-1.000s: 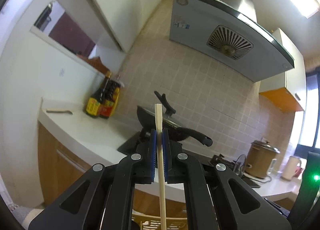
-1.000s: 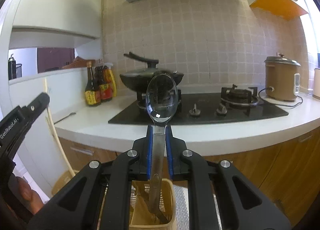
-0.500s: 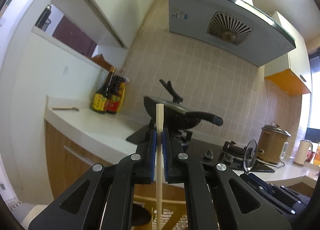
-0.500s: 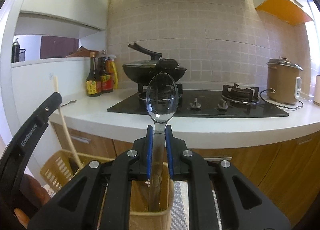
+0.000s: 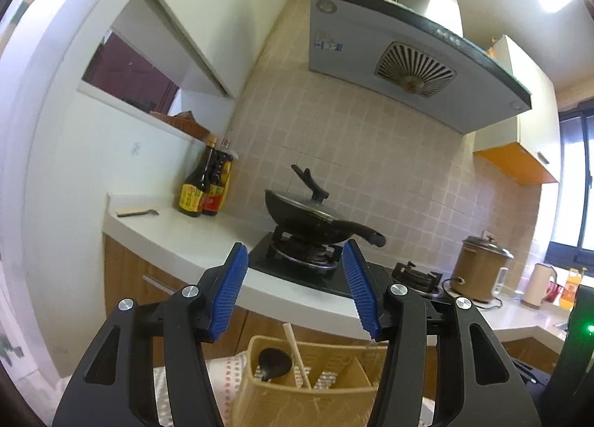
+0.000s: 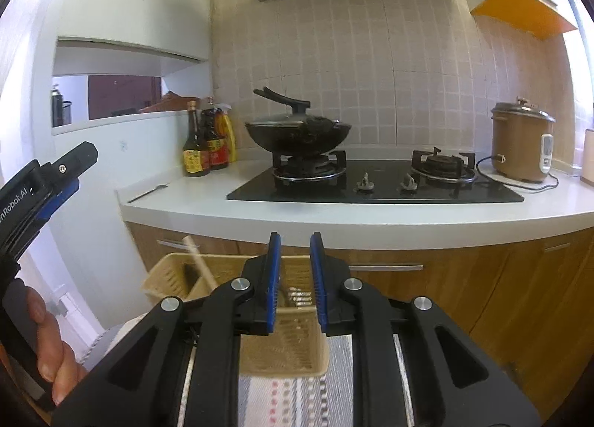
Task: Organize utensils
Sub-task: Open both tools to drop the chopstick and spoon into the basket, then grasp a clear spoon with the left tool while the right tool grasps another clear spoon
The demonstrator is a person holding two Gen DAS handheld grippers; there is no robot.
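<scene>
A tan slotted utensil basket (image 5: 334, 360) stands below both grippers; it also shows in the right wrist view (image 6: 293, 338). A wooden chopstick (image 5: 297, 354) leans in its left compartment, also seen in the right wrist view (image 6: 200, 263), beside a dark spoon bowl (image 5: 274, 362). My left gripper (image 5: 295, 289) is open wide and empty above the basket. My right gripper (image 6: 296, 282) is open a little and empty over the basket's right part. The left gripper's tip (image 6: 55, 174) shows at the left of the right wrist view.
A white counter (image 6: 334, 211) carries a black gas hob (image 6: 371, 189) with a wok (image 6: 297, 133), sauce bottles (image 6: 208, 144) and a brown rice cooker (image 6: 519, 144). Wooden cabinet fronts (image 6: 482, 297) stand behind the basket. A patterned cloth (image 6: 297, 401) lies under it.
Both grippers have opened. The left one let go of the chopstick, which now stands in the basket. The right one let go of the spoon, which has dropped out of its jaws.
</scene>
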